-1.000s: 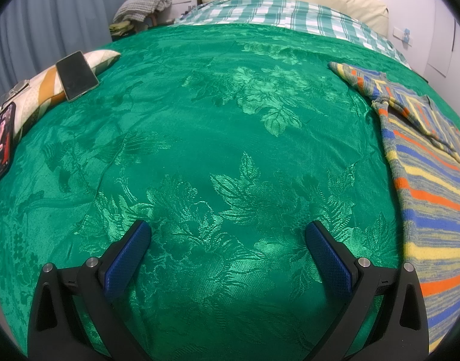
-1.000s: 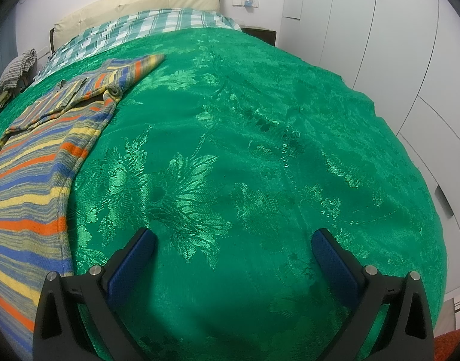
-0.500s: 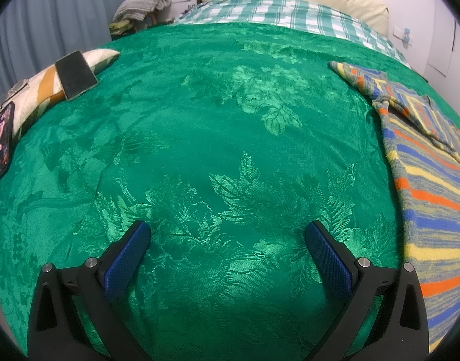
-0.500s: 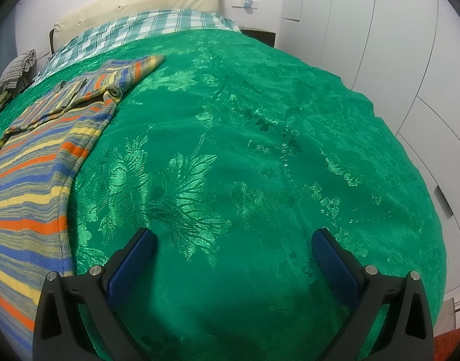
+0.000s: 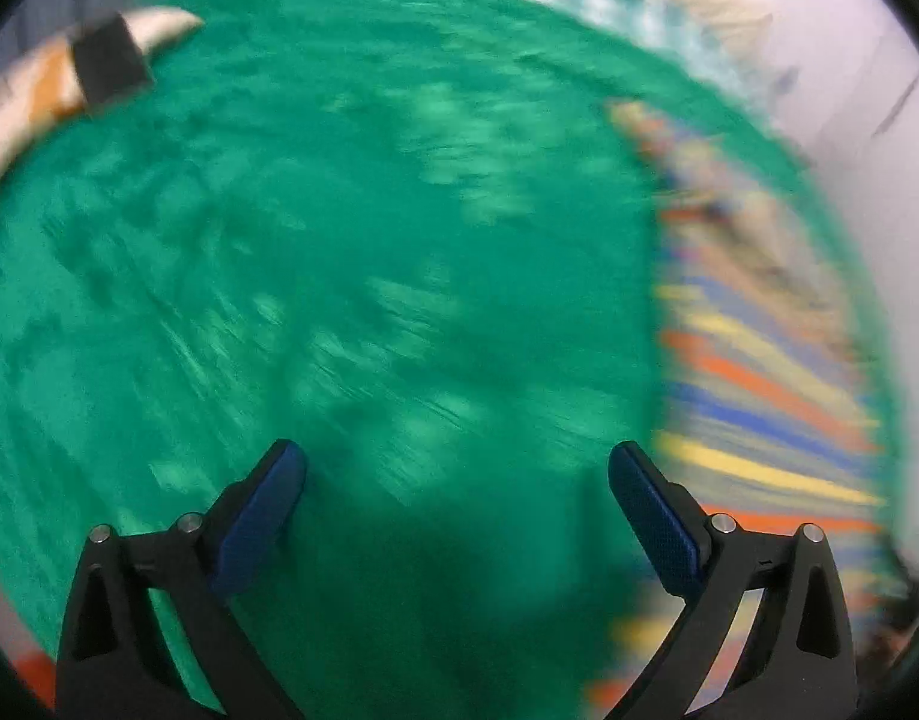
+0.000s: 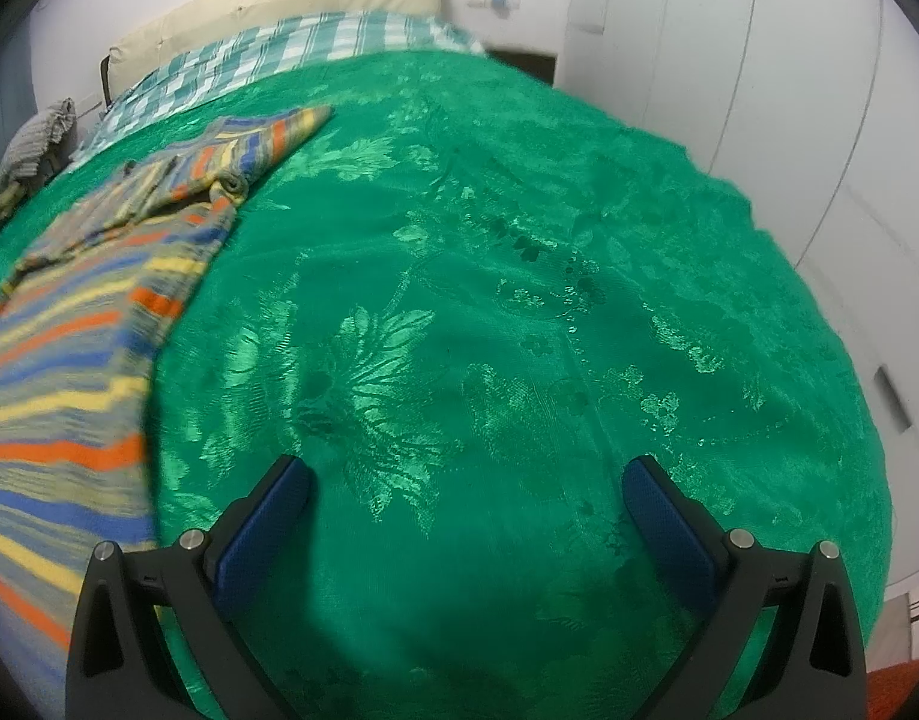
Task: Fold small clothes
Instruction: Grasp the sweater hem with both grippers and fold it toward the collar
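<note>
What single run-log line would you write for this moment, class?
stage: before first grasp | left gripper: open, empty, view blurred | right gripper: open, empty | striped garment: flat on green bedspread, untouched

A bed (image 6: pixel 519 300) under a green brocade cover fills the room, cream headboard (image 6: pixel 279 12) against white wall, white wardrobe doors (image 6: pixel 759 60) alongside.

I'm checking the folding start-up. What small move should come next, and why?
Probably bring both open tools inward to the striped garment. The left tool and right tool hold nothing and sit over bare green bedspread, with the garment lying flat beside each.
</note>
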The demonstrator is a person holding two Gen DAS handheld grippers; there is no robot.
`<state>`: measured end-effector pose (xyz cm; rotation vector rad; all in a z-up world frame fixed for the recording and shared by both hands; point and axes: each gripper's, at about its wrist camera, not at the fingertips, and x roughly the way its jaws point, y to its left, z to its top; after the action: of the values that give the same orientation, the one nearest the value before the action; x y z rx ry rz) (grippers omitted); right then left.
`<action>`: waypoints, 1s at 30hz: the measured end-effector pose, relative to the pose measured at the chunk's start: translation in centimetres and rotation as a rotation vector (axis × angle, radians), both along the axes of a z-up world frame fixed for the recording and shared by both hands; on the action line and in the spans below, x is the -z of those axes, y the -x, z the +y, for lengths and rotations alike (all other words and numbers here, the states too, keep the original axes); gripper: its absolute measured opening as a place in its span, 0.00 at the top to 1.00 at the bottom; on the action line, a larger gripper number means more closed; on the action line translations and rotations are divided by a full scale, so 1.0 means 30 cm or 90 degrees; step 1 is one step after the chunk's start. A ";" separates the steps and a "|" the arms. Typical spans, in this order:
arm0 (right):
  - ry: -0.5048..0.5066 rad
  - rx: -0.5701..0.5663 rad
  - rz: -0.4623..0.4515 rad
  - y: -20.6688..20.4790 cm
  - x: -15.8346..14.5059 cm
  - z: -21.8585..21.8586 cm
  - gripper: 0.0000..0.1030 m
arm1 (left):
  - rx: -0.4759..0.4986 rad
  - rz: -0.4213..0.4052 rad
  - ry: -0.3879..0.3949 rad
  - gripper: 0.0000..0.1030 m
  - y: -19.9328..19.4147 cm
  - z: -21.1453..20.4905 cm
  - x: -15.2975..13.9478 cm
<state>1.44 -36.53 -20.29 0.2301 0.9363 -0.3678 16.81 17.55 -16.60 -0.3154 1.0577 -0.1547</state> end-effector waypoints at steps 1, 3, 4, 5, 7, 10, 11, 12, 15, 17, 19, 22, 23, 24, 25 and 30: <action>-0.037 0.000 -0.013 0.022 -0.052 -0.022 0.01 | 0.027 -0.003 0.027 0.01 0.033 -0.007 -0.031; -0.076 -0.021 -0.032 0.064 -0.127 -0.033 0.01 | 0.090 0.006 0.009 0.01 0.102 -0.055 -0.070; -0.098 -0.045 -0.028 0.081 -0.155 -0.032 0.01 | 0.129 0.019 -0.007 0.01 0.133 -0.096 -0.068; -0.131 -0.082 -0.007 0.097 -0.175 -0.023 0.01 | 0.150 0.032 -0.013 0.01 0.150 -0.123 -0.057; -0.193 -0.140 0.035 0.124 -0.179 0.007 0.01 | 0.184 0.072 -0.011 0.01 0.181 -0.183 -0.016; -0.248 -0.191 0.088 0.150 -0.155 0.066 0.09 | 0.216 0.104 -0.024 0.05 0.220 -0.268 0.041; -0.262 -0.200 0.096 0.155 -0.145 0.079 0.11 | 0.222 0.104 -0.046 0.06 0.237 -0.293 0.052; -0.286 -0.210 0.103 0.157 -0.130 0.099 0.14 | 0.225 0.103 -0.065 0.11 0.252 -0.310 0.056; -0.317 -0.223 0.121 0.149 -0.067 0.163 0.25 | 0.229 0.097 -0.113 0.36 0.288 -0.332 0.058; -0.336 -0.245 0.167 0.138 -0.006 0.221 0.62 | 0.235 0.097 -0.101 0.73 0.297 -0.320 0.046; -0.333 -0.261 0.186 0.128 0.015 0.254 0.94 | 0.233 0.110 -0.048 0.91 0.293 -0.290 0.042; -0.337 -0.269 0.155 0.117 -0.040 0.255 0.94 | 0.221 0.106 0.024 0.92 0.276 -0.241 -0.003; -0.348 -0.263 0.133 0.112 -0.076 0.240 0.94 | 0.216 0.101 0.049 0.92 0.264 -0.221 -0.021; -0.356 -0.257 0.110 0.094 -0.110 0.219 0.94 | 0.213 0.093 0.083 0.92 0.243 -0.208 -0.048; -0.362 -0.250 0.087 0.073 -0.145 0.196 0.94 | 0.211 0.082 0.114 0.92 0.209 -0.201 -0.078; -0.371 -0.224 -0.024 -0.154 -0.294 0.087 0.94 | 0.192 0.035 0.156 0.92 -0.064 -0.218 -0.184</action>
<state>6.07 -33.91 -11.48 0.5915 1.0091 0.2426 18.72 11.02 -11.08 -0.3804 1.1389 -0.5518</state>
